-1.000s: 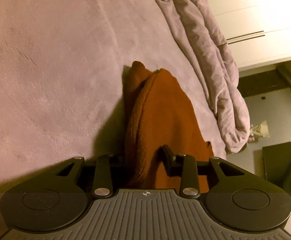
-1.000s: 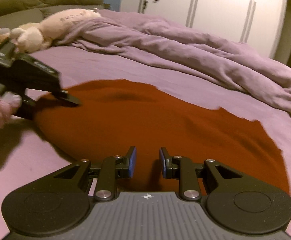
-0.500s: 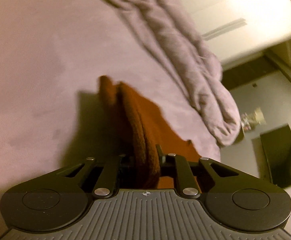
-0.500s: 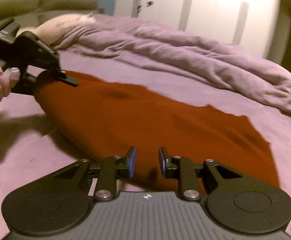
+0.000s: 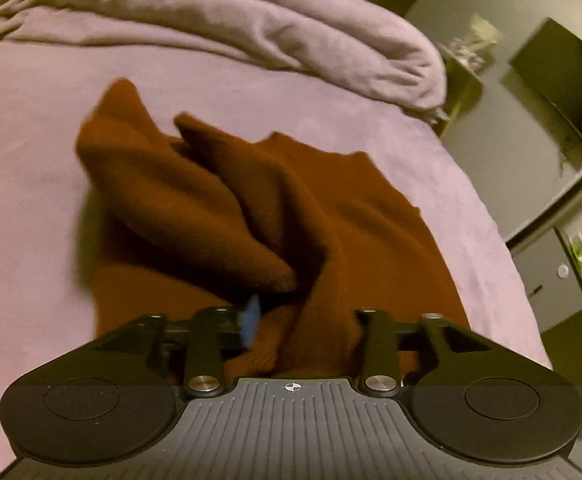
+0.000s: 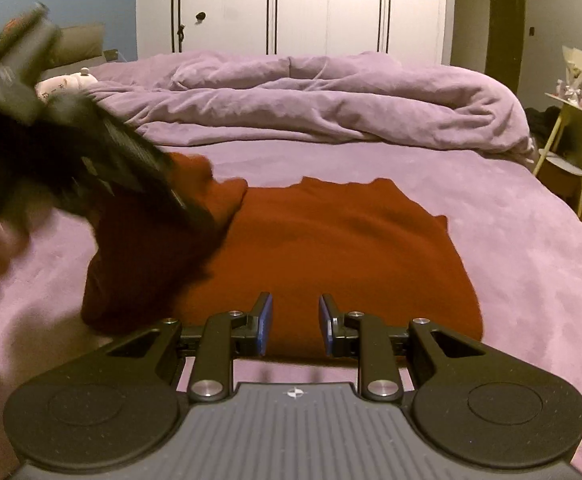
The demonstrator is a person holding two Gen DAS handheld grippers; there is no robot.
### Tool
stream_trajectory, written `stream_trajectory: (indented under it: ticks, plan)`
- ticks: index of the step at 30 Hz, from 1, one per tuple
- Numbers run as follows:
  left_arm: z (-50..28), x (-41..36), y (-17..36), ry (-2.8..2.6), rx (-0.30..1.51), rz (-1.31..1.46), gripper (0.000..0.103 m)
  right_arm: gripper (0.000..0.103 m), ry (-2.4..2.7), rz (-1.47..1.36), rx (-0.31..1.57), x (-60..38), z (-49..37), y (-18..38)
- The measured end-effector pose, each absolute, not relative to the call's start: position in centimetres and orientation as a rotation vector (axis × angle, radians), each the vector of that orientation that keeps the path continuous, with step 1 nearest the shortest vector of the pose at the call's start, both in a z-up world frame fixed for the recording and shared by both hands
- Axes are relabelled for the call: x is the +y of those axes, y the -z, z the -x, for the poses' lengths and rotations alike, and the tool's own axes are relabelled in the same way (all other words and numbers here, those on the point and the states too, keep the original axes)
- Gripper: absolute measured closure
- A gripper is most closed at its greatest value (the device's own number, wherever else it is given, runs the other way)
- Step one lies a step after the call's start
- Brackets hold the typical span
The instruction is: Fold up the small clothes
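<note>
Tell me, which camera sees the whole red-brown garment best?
The right wrist view: the red-brown garment lies spread on the bed, edges visible, one side bunched. The left wrist view shows only its blurred, bunched folds up close.

black gripper, blue pads, silver screws, ribbed grey base

We are in a home bedroom. A wide bed with a mauve sheet fills both views; a crumpled duvet of the same colour lies heaped along its far edge. Behind it we see a white built-in wardrobe with long dark handles, and a blue wall at the left. A soft toy rests near the bed's far left corner. A small side table with a wrapped bouquet stands off the bed's right edge.
</note>
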State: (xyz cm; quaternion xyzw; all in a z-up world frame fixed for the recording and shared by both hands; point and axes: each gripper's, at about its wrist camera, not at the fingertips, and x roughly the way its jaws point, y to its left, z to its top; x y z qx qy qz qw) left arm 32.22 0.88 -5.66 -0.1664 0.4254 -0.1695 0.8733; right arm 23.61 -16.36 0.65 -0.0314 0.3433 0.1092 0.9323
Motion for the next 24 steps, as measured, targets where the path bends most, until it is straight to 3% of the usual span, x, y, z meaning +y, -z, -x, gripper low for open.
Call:
stream_trajectory:
  ticks: [1,2,10,15,17,20,22,23,24]
  plan:
    - [-31.9,0.7,5.6,0.38,0.871,0.352,0.037,0.079,-0.215,0.06,0.707,-16.7,-23.7,-0.5]
    - [-31.5,0.8,5.5,0.4,0.869,0.366,0.035,0.079,-0.208,0.052,0.711,-17.2,-23.6,-0.5]
    - [-25.6,7.8,3.0,0.322,0.756,0.437,0.034,0.078,-0.175,-0.004,0.688,-19.0,-24.4,-1.5]
    - [-24.5,10.6,4.3,0.191,0.812,0.436,0.034,0.078,-0.304,-0.055,0.64,-16.1,-26.5,-3.5]
    - [-24.4,10.8,5.1,0.191,0.851,0.45,0.034,0.068,-0.372,-0.09,0.661,-14.8,-28.1,-3.4]
    - [-24.2,10.5,6.3,0.185,0.888,0.437,0.034,0.068,-0.412,-0.17,0.766,-13.6,-30.5,-1.6]
    - [-24.1,10.2,7.1,0.187,0.907,0.432,0.034,0.075,-0.408,-0.164,0.817,-13.4,-31.2,-0.2]
    - [-24.1,10.0,7.3,0.197,0.912,0.428,0.034,0.092,-0.388,-0.136,0.829,-13.4,-31.0,0.3]
    - [-24.0,10.1,7.5,0.199,0.917,0.424,0.034,0.098,-0.37,-0.106,0.833,-13.8,-30.8,0.8]
